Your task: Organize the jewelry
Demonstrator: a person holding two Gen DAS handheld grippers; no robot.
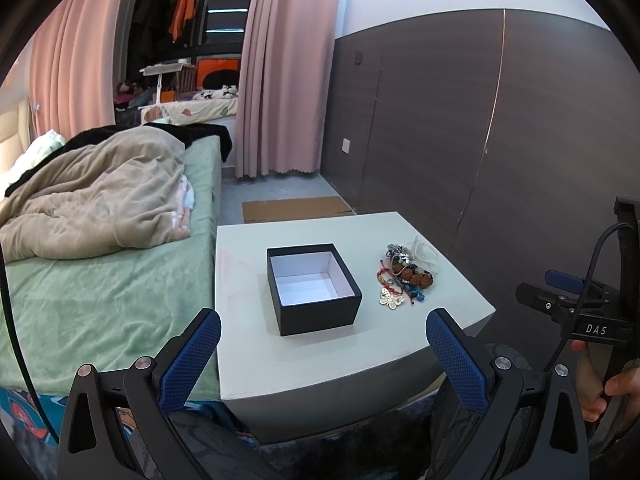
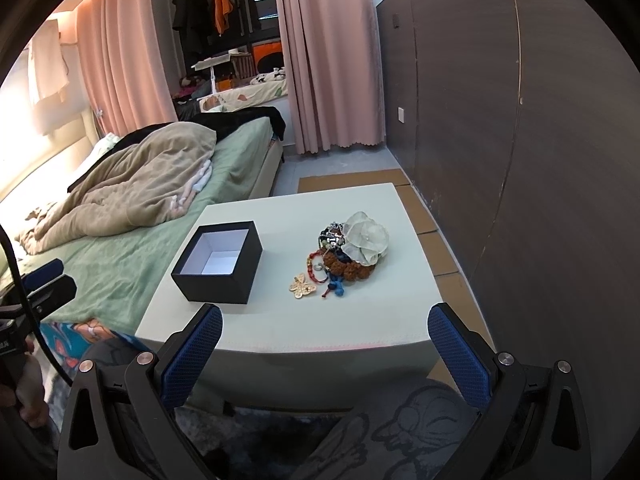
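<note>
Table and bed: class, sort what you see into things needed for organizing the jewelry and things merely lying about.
Needed: black box, open and empty; jewelry pile; gold butterfly piece; left gripper; right gripper.

Lying about: beige blanket; pink curtains; cardboard on the floor.

text: "DAS" | on: black body of right gripper (image 1: 576,300) | seen: left wrist view

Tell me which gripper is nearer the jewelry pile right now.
Right, as far as I can judge. The right gripper hovers open off the table's near edge, roughly facing the jewelry pile. The left gripper, also open, faces the black box, pile to its right.
</note>
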